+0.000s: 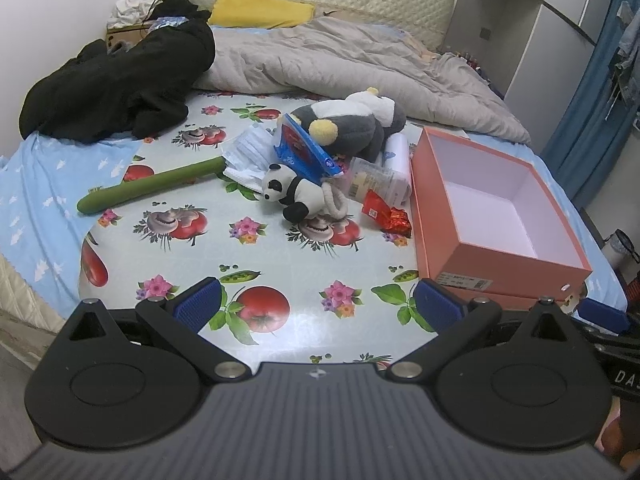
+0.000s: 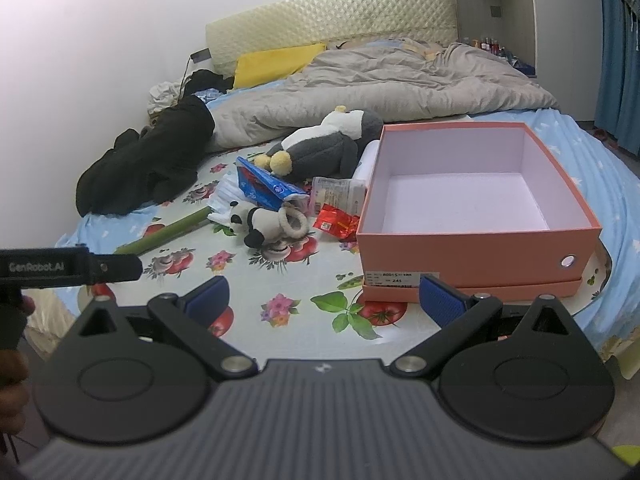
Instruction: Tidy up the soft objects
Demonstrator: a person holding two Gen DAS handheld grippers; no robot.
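A small panda plush (image 1: 289,193) (image 2: 260,222) lies on the fruit-print cloth (image 1: 260,248), in a heap with a large grey-and-white plush (image 1: 348,122) (image 2: 324,146), a blue packet (image 1: 302,150) (image 2: 264,186), white masks (image 1: 248,156) and a red wrapper (image 1: 384,214) (image 2: 336,222). A long green plush stick (image 1: 152,186) (image 2: 168,230) lies to the left. An orange box (image 1: 492,208) (image 2: 472,208) stands open and empty to the right. My left gripper (image 1: 316,304) and right gripper (image 2: 324,300) hover open near the cloth's front edge, holding nothing.
A black garment (image 1: 116,84) (image 2: 148,164) lies at the back left, a grey quilt (image 1: 340,56) (image 2: 400,80) and yellow pillow (image 1: 260,10) behind. A blue sheet (image 1: 40,184) covers the bed. The other gripper (image 2: 68,268) shows at the left of the right wrist view.
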